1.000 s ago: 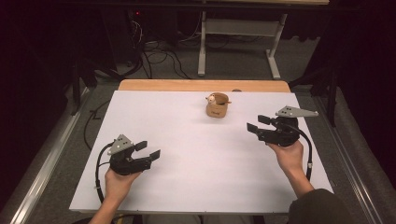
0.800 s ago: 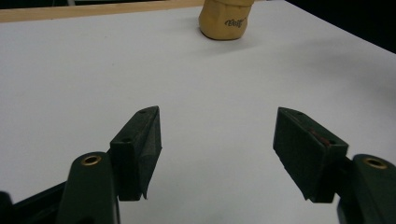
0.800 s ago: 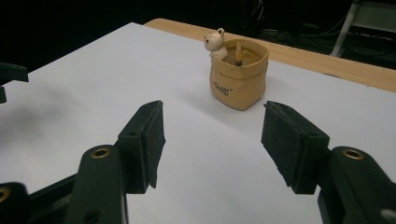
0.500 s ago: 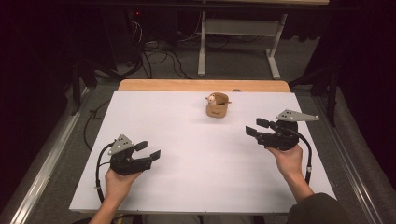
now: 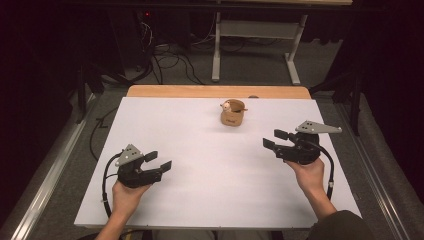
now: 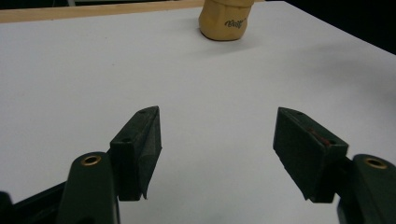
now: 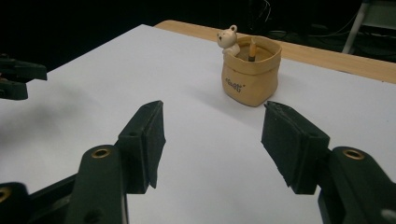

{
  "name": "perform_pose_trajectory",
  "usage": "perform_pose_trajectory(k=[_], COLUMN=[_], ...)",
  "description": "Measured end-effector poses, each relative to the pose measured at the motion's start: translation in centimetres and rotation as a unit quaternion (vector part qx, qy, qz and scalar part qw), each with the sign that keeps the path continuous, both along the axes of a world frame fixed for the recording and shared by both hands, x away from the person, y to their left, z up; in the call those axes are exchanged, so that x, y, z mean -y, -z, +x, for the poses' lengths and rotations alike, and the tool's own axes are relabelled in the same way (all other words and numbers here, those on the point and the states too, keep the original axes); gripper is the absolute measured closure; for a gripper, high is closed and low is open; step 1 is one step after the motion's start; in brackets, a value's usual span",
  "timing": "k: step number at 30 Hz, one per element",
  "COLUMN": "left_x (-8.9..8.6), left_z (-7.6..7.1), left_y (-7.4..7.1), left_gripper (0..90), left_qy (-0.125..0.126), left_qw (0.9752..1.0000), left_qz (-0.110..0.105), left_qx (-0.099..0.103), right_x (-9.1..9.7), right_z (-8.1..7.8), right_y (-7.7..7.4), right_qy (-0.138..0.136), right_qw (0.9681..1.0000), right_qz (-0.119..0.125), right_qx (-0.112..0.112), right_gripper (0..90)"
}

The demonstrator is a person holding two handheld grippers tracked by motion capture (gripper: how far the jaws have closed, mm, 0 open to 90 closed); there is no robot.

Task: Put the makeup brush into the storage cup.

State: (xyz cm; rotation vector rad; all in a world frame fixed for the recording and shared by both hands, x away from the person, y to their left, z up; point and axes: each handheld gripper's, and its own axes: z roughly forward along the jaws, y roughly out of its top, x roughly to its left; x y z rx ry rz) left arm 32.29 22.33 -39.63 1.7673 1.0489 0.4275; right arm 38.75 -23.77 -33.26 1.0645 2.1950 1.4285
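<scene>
Tan pot [image 5: 233,113] with a small bear stands far on the table [image 5: 200,200], untouched; the right gripper [image 5: 275,139] and left gripper [image 5: 158,160], both open and empty, seem at the approach step, so next the right must reach forward to it.

Small tan pot [image 5: 233,114], shaped like a soft sack with a rolled rim and dark lettering on its side. Standing upright near the far edge of the white table [image 5: 200,200], slightly right of centre. Little white bear figure [image 7: 228,40] perched at the rim; thin orange-tipped stick [image 7: 252,49] upright inside. Untouched, well apart from both hands.
</scene>
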Motion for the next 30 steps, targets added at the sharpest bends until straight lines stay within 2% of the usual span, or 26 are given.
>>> perform_pose_trajectory(k=[30], left_x=[0.1], left_z=[0.0], left_y=[0.0], left_gripper=[32.8], left_qy=[0.0], left_qw=[1.0], left_qz=[0.001], left_qx=[0.0], right_x=[0.3], right_z=[-2.0], right_y=[0.7], right_qy=[-0.009], right_qw=[0.9999], right_qz=[0.011], right_qx=[-0.003], right_gripper=[41.0])
